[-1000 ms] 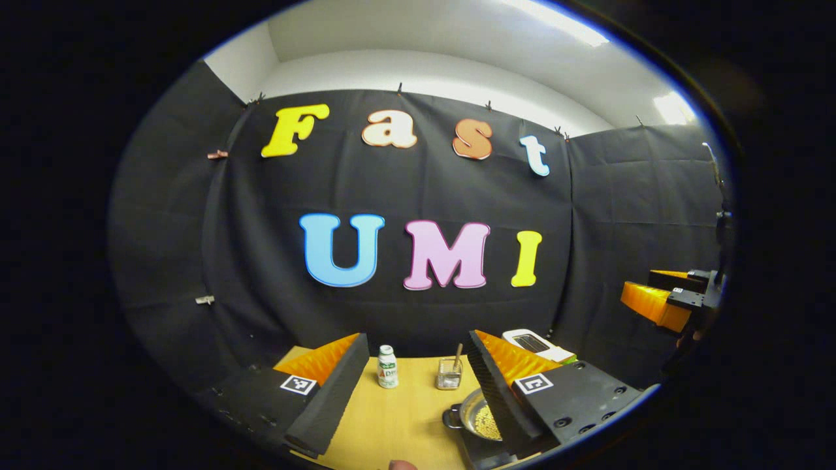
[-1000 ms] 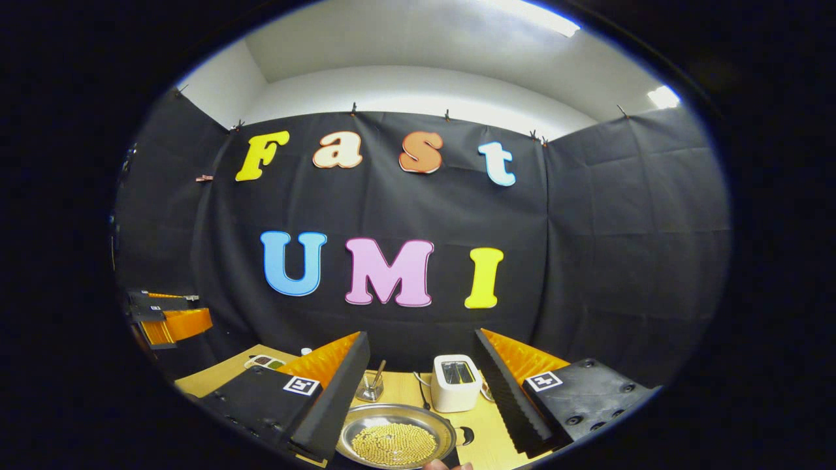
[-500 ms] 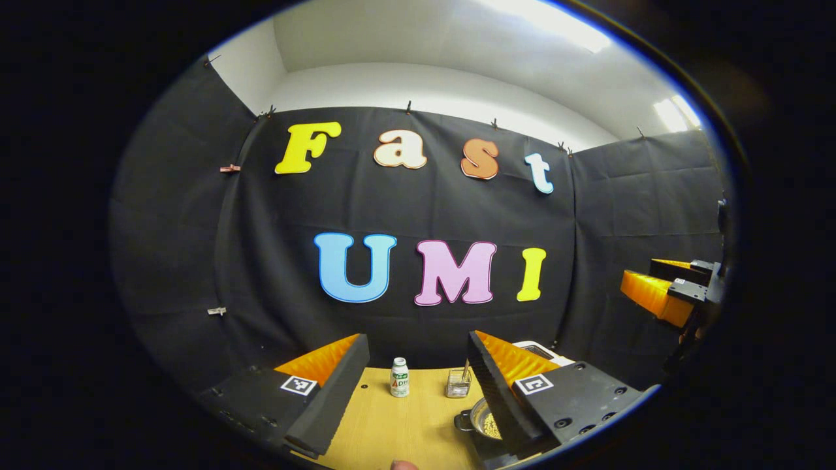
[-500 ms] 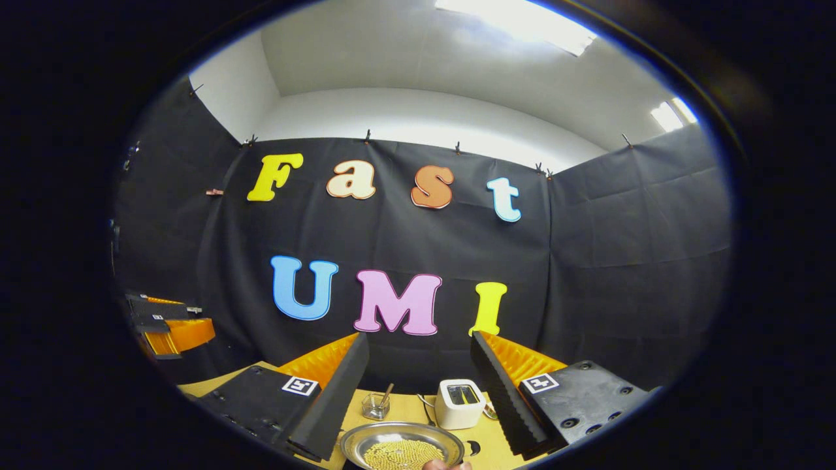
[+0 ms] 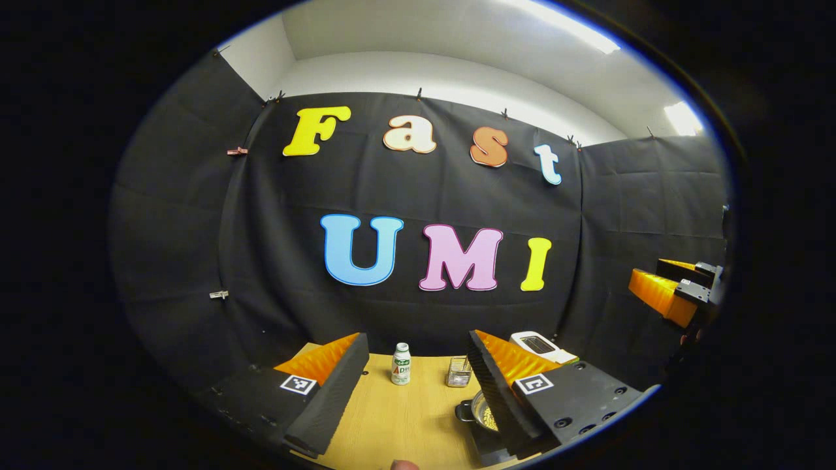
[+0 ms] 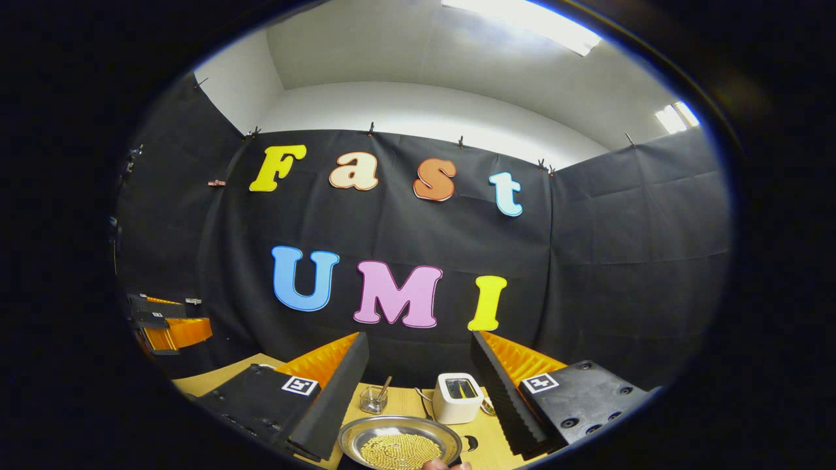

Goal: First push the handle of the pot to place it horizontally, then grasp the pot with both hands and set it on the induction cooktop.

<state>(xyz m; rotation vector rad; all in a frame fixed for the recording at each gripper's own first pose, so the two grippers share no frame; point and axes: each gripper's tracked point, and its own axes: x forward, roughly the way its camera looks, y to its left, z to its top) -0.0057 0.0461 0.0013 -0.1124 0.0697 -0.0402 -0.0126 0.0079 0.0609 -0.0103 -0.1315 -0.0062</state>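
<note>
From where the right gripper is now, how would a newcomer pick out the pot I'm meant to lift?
Start at the wooden table below the black cloth wall. Near its front edge, between the right gripper's open fingers, sits the pot, a shallow shiny metal vessel. Unlike the white toaster and the small glass cup behind it, it is round, low and heaped with tiny yellow beads.

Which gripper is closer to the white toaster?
Right. The right gripper points at the toaster, just beyond the pot. The left gripper has it farther off, to its right.
</note>
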